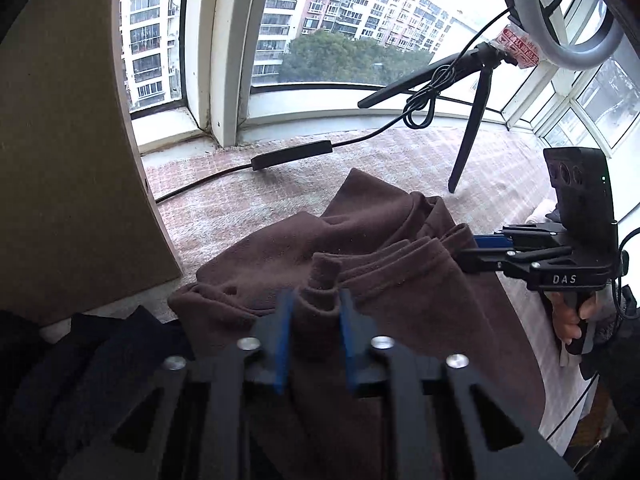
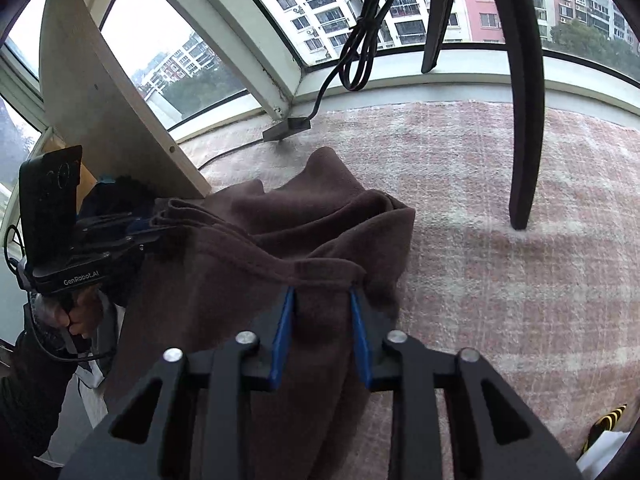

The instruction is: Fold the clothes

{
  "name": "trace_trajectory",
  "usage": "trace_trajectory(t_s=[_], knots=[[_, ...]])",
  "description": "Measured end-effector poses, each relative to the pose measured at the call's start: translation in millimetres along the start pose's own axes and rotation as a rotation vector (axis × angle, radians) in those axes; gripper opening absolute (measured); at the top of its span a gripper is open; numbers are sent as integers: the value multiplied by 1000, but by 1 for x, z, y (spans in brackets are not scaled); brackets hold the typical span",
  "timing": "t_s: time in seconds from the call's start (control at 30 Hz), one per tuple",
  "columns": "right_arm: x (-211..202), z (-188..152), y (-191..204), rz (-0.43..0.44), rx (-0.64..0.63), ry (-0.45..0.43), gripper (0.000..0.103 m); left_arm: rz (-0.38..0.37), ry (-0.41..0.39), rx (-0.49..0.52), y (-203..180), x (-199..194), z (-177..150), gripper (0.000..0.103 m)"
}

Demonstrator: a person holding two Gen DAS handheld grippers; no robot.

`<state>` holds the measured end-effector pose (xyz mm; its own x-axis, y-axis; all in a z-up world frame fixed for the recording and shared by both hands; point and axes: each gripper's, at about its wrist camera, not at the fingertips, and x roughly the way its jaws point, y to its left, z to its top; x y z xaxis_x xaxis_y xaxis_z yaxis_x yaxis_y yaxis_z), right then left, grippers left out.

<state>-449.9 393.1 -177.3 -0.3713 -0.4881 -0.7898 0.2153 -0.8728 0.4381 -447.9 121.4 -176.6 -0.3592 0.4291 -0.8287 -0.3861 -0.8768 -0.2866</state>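
A brown fleece garment (image 1: 304,248) lies bunched on a pink checked blanket (image 1: 240,200). My left gripper (image 1: 316,300) is shut on a bunched edge of the garment, with cloth standing up between its blue pads. My right gripper (image 2: 322,298) is shut on another edge of the same garment (image 2: 280,240), lifted off the blanket. Each gripper shows in the other's view: the right one (image 1: 476,252) at the garment's right edge, the left one (image 2: 140,232) at its left edge. The cloth hangs stretched between them.
A black tripod (image 1: 472,120) with a ring light (image 1: 560,12) stands on the blanket behind the garment, its leg (image 2: 524,120) close by. A cable with an inline box (image 1: 292,156) runs along the window sill. A beige board (image 1: 68,160) leans at left. Dark clothes (image 1: 100,344) lie below it.
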Motion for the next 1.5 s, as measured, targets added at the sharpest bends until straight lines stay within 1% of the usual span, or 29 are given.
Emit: trace_trajectory(t_s=[0.03, 0.07, 0.27, 0.33, 0.37, 0.47, 0.57, 0.67, 0.73, 0.77, 0.8, 0.83, 0.87, 0.9, 0.93, 0.97, 1.0, 1.03, 1.1, 1.2, 1.3, 1.37, 1.5], knots=[[-4, -1, 0, 2, 5, -11, 17, -3, -16, 2, -2, -5, -1, 13], [-8, -1, 1, 3, 10, -23, 16, -6, -33, -1, -3, -11, -3, 12], [-59, -3, 21, 37, -1, -154, 15, -34, -159, -73, -6, -69, -11, 11], [-68, 5, 33, 18, -44, -184, 15, -31, -185, -79, -3, -82, -9, 11], [-65, 11, 37, 1, -67, -185, 15, -17, -191, -77, 0, -84, -6, 11], [-42, 28, 44, -47, -107, -161, 14, 25, -157, -109, 17, -65, 4, 11], [-7, 39, 38, -94, -112, -108, 14, 86, -95, -120, 30, -31, 5, 11], [27, 41, 37, -172, -154, -45, 14, 131, -43, -134, 40, -5, 5, 14], [36, 40, 37, -195, -161, -37, 15, 114, -28, -171, 46, -4, 6, 17], [31, 40, 38, -204, -157, -40, 15, 101, -30, -193, 48, -10, 7, 19], [27, 40, 39, -213, -153, -43, 17, 92, -38, -214, 50, -18, 7, 28], [22, 40, 40, -222, -149, -46, 23, 89, -54, -227, 51, -30, 5, 36], [13, 37, 41, -244, -143, -63, 31, 79, -69, -225, 50, -40, 2, 40], [3, 34, 41, -254, -137, -84, 36, 69, -84, -223, 50, -50, -2, 48], [-6, 31, 40, -245, -128, -104, 51, 59, -91, -217, 48, -58, -5, 54], [-13, 28, 38, -223, -116, -119, 62, 51, -83, -204, 46, -60, -9, 55], [-19, 25, 37, -199, -103, -134, 65, 43, -76, -190, 44, -62, -13, 56], [-23, 23, 35, -183, -86, -141, 65, 42, -63, -178, 41, -61, -16, 57], [-20, 23, 30, -170, -63, -126, 67, 69, -21, -160, 39, -48, -16, 57], [-5, 26, 23, -193, -51, -77, 67, 83, 28, -161, 40, -24, -14, 57], [11, 30, 16, -217, -46, -31, 67, 89, 48, -147, 41, -6, -6, 57], [19, 33, 12, -212, -51, -19, 68, 91, 62, -138, 41, 6, -1, 57], [34, 38, 3, -114, -19, 16, 69, 63, 75, -142, 44, 18, 5, 57]])
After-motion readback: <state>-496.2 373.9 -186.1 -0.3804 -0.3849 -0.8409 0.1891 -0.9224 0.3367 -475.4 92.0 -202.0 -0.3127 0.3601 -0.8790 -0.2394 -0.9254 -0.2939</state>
